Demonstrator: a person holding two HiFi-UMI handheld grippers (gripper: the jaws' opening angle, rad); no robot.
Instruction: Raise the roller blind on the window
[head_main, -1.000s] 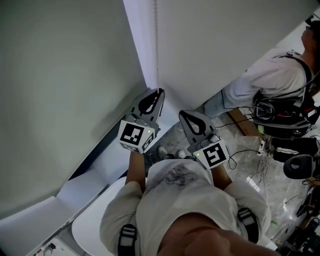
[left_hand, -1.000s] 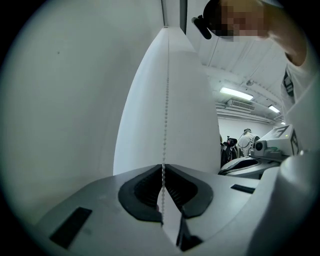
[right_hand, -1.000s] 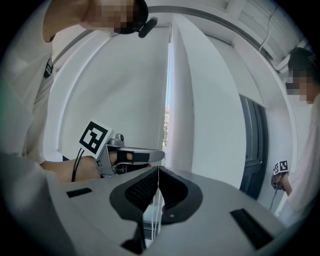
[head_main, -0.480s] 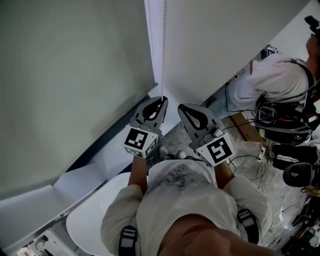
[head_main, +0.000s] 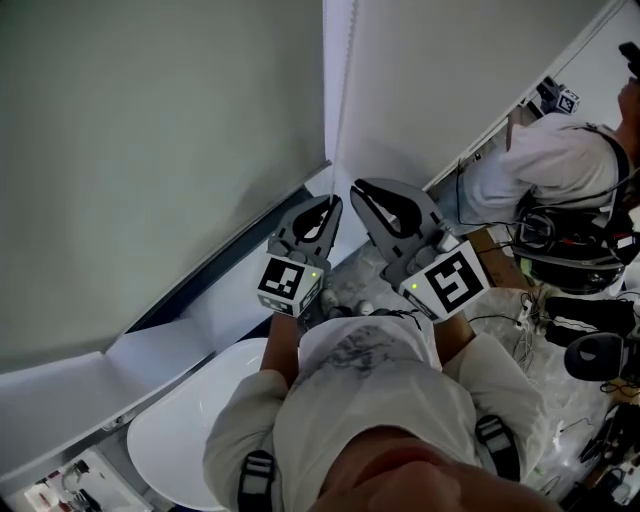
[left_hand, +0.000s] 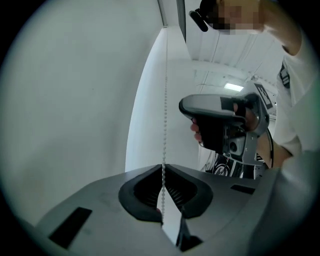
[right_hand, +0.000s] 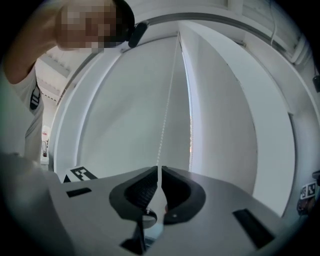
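Both grippers shifted right, closer to the roller blind (head_main: 150, 150). Left gripper (left_hand: 163, 169) is clamped on the bead chain (left_hand: 165, 100); right gripper (right_hand: 158, 170) is pinched onto the chain too.

I take this for a bare test room or lab, not a home. A plain blind (head_main: 150, 150) hangs on white framing, loose cables (head_main: 497, 304) trail over the sheeted floor (head_main: 500, 345), and a second person (head_main: 540, 165) nearby wears a harness (head_main: 560, 245) hung with recording gear. A flat ceiling light (left_hand: 234, 87) shows overhead.
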